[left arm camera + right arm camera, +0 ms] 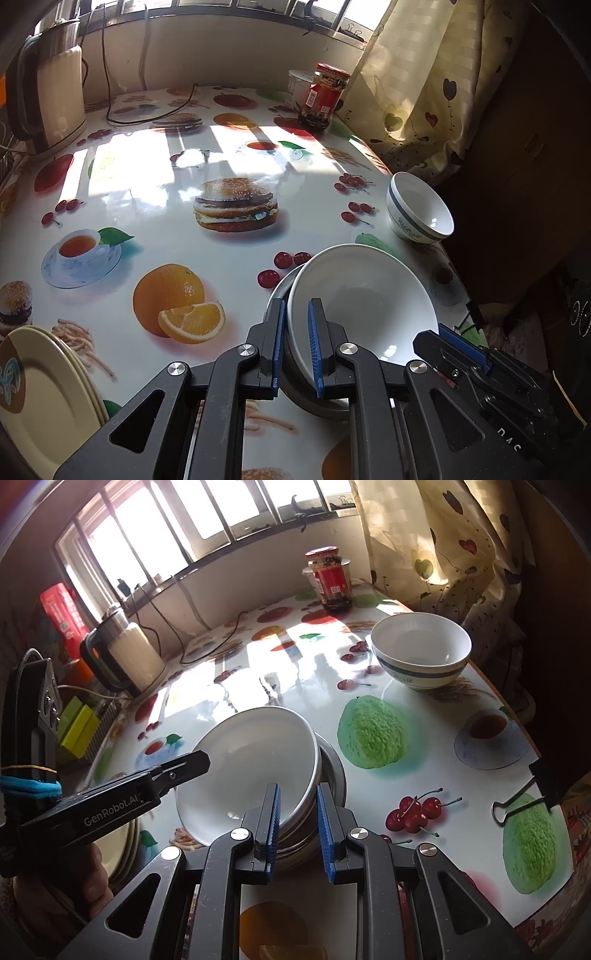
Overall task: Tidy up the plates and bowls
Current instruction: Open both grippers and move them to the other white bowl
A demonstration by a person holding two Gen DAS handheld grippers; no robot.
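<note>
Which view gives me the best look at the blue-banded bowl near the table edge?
The right wrist view: the blue-banded bowl stands in full, with its open rim, empty inside and band all clear. In the left wrist view the same bowl is smaller, stretched toward the frame's right side and partly shaded, though nothing covers it.

Glossy table (229,251) covered in a printed cloth of burgers, oranges, cherries and teacups. Directly ahead of the fingertips, a metal basin (332,775) carrying a tilted white plate (365,295). Beyond, right of the fingers, a blue-banded bowl (419,208). Far ahead, a red-labelled jar (323,98). Far left, an electric kettle (51,99). Near left, stacked cream plates (48,391).
</note>
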